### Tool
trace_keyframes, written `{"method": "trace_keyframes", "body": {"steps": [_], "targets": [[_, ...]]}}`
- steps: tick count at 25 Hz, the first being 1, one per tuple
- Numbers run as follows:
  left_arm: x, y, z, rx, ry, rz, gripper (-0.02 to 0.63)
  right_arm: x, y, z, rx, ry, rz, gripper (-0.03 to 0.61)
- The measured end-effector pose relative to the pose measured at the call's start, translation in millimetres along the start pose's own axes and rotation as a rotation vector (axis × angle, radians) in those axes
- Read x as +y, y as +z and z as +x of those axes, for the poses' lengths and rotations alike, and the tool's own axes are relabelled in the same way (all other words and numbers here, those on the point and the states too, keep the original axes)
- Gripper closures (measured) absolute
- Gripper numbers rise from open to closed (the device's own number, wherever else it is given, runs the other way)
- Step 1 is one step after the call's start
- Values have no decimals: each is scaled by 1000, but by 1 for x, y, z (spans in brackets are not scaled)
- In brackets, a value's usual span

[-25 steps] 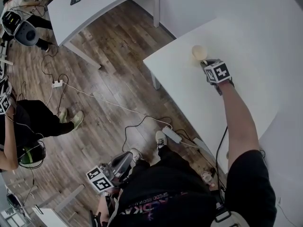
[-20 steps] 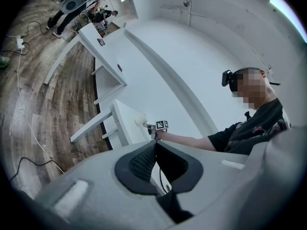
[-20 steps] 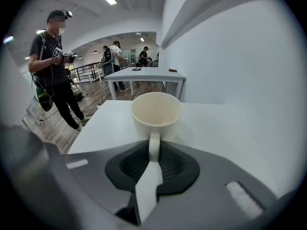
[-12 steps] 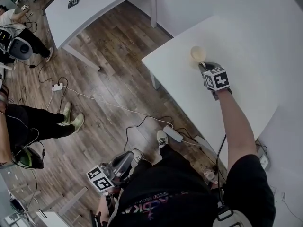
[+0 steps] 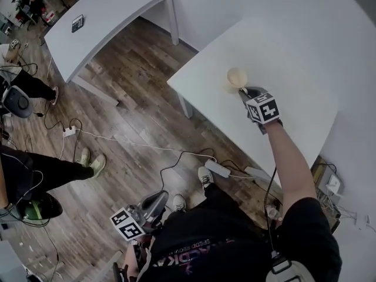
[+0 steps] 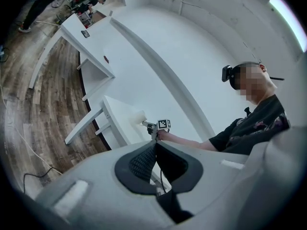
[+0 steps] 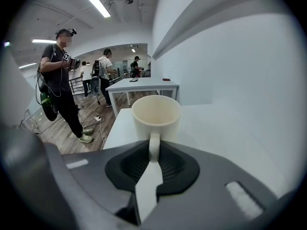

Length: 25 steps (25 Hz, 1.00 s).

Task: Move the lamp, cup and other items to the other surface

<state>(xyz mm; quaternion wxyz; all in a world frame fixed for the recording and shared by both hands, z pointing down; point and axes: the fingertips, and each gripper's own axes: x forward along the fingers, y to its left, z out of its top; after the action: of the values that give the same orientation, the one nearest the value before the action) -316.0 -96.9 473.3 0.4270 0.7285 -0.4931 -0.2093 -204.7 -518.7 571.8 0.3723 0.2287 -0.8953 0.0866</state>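
Observation:
A cream cup [image 7: 156, 115] is at the near-left part of the white table [image 5: 294, 57]. My right gripper [image 7: 153, 150] is shut on its handle, which stands upright between the pads. In the head view the cup [image 5: 236, 76] shows just beyond the right gripper [image 5: 242, 90]. Whether the cup's base touches the table is hidden. My left gripper [image 5: 157, 197] hangs low by the person's legs, over the wood floor. Its jaws [image 6: 154, 145] meet at the tips with nothing between them. From there the cup [image 6: 138, 116] looks small and far off.
A second white table [image 5: 111, 16] stands across the floor with a dark flat item [image 5: 77, 23] on it. Power strips [image 5: 216, 168] and cables lie on the floor by the near table's legs. Other people [image 7: 60, 80] stand to the left.
The head view has swung, so both tables sit lower and further left in the picture. The right gripper and the cup stay at the same spot on the table.

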Motion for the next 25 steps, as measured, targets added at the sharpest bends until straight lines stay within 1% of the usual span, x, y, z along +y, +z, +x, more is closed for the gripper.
{"method": "trace_keyframes", "body": {"steps": [4,11,15,17,19,22,25], "targets": [[-3,6,-19,23,-48,24,612,18,-10,-35,-15,-49,40,531],[-6,9,-51,71,-150,33,612,62,-21,-90,-49,-126,80,531],[-8,13,-67,78,-201,23,612,90,-33,-122,-71,-161,110,531],[-12,10,-71,93,-229,26,612,104,-42,-139,-82,-179,122,531],[-18,5,-74,126,-262,41,612,115,-55,-158,-94,-202,140,531],[-28,-6,-79,183,-308,69,612,128,-77,-190,-114,-248,173,531],[-32,-19,-87,228,-340,68,612,142,-104,-223,-129,-303,215,531]]}}
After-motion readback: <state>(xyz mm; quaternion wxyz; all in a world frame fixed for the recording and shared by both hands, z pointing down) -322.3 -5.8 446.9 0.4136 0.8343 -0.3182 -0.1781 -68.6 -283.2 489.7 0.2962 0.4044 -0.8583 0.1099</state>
